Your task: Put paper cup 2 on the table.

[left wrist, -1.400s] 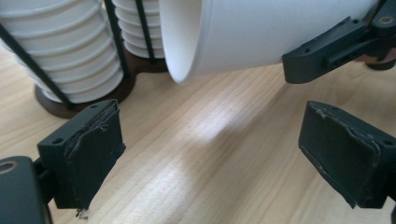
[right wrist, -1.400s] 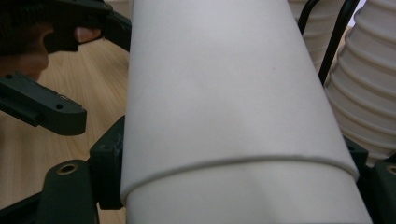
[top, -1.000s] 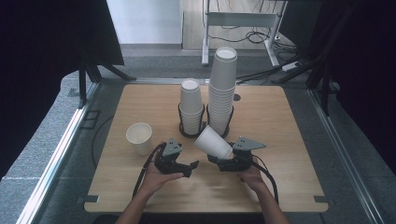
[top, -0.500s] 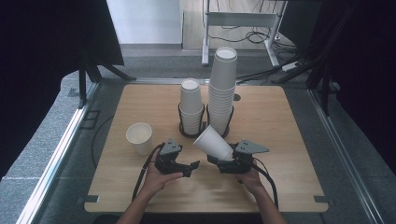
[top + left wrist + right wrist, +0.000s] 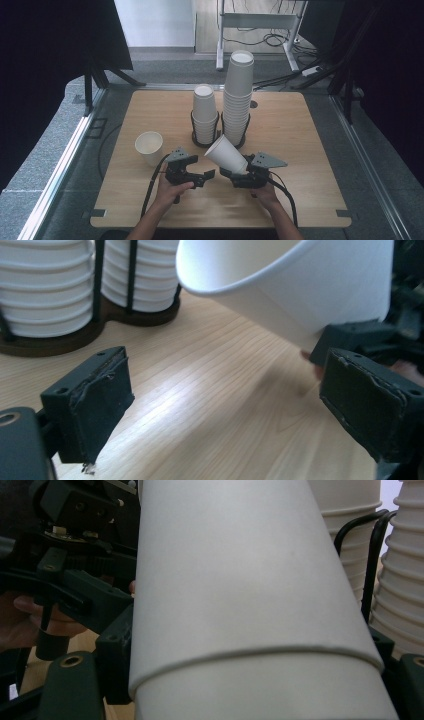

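A white paper cup (image 5: 226, 154) lies tilted in my right gripper (image 5: 239, 172), which is shut on its lower part; the cup's mouth points up and left toward the stacks. In the right gripper view the cup (image 5: 240, 580) spans the gap between the jaws of that gripper (image 5: 250, 662). My left gripper (image 5: 207, 176) rests low over the table just left of the cup, open with nothing between its pads (image 5: 95, 400). In the left gripper view the cup's rim (image 5: 300, 285) hangs above and ahead of the jaws.
A short cup stack (image 5: 205, 112) and a tall cup stack (image 5: 239, 95) stand in a dark wire holder (image 5: 220, 142) at the table's middle. A single upright cup (image 5: 149, 147) stands left of my left hand. The wooden table (image 5: 300, 130) ends in metal-railed edges.
The right gripper and its cup have drifted very slightly toward me. The left gripper has kept still.
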Available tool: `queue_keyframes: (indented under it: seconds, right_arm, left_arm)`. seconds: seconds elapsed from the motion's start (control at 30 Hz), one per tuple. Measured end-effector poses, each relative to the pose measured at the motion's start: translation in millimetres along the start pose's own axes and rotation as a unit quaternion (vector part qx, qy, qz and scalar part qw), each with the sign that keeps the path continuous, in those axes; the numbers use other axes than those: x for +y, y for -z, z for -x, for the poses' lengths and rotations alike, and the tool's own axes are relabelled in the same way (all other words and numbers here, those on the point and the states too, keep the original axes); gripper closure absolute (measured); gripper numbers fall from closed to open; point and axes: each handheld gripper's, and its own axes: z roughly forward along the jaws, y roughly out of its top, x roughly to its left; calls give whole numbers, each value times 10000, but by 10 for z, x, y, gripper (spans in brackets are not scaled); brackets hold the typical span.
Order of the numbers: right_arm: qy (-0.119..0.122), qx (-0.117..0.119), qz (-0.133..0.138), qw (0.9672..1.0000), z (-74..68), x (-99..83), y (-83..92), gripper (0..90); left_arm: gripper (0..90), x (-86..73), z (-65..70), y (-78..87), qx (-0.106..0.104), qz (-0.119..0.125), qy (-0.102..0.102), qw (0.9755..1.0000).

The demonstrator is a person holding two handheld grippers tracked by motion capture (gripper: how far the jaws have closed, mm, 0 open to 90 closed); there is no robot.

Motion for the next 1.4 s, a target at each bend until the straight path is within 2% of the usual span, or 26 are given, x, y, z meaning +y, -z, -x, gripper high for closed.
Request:
queue_keyframes:
  seconds: [0.23,0.4,0.53,0.57,0.7,0.77,0.83,0.97,1.07,1.2,1.3,1.4]
  right_arm:
    - [88,24,65,9999,-11,-35,18,232]
    - [69,83,214,9997,-28,-32,32,233]
    - [106,113,289,9995,-53,-27,19,233]
    - [120,114,298,9994,-59,-27,13,233]
    - [183,127,278,9994,-89,-37,-26,234]
    - [215,125,261,9993,-103,-45,-48,234]
    - [206,145,260,9993,-115,-49,-73,235]
    - [227,137,255,9993,-132,-51,-102,236]
    - [253,125,241,9993,-132,-56,-112,237]
    - [265,106,192,9994,-129,-66,-119,236]
    - [284,112,126,9995,-125,-73,-128,235]
    - [324,130,76,9994,-126,-70,-129,233]
  left_arm:
    - [64,42,-9,-1,-414,247,333,9983]
    - [61,66,-34,-50,-805,371,672,9938]
    - [48,135,-22,-103,-1115,439,821,9894]
    - [43,157,-20,-119,-1142,451,802,9892]
    - [33,229,-37,-188,-1320,537,947,9852]
    - [24,255,-47,-220,-1379,540,976,9841]
    - [13,278,-49,-258,-1402,547,1011,9834]
    - [8,299,-76,-310,-1471,650,1177,9799]
    - [14,300,-72,-339,-1476,686,1224,9790]
    - [52,300,-55,-346,-1486,741,1140,9795]
    - [86,298,-21,-340,-1368,791,940,9830]
    - [94,296,2,-328,-1294,809,800,9850]
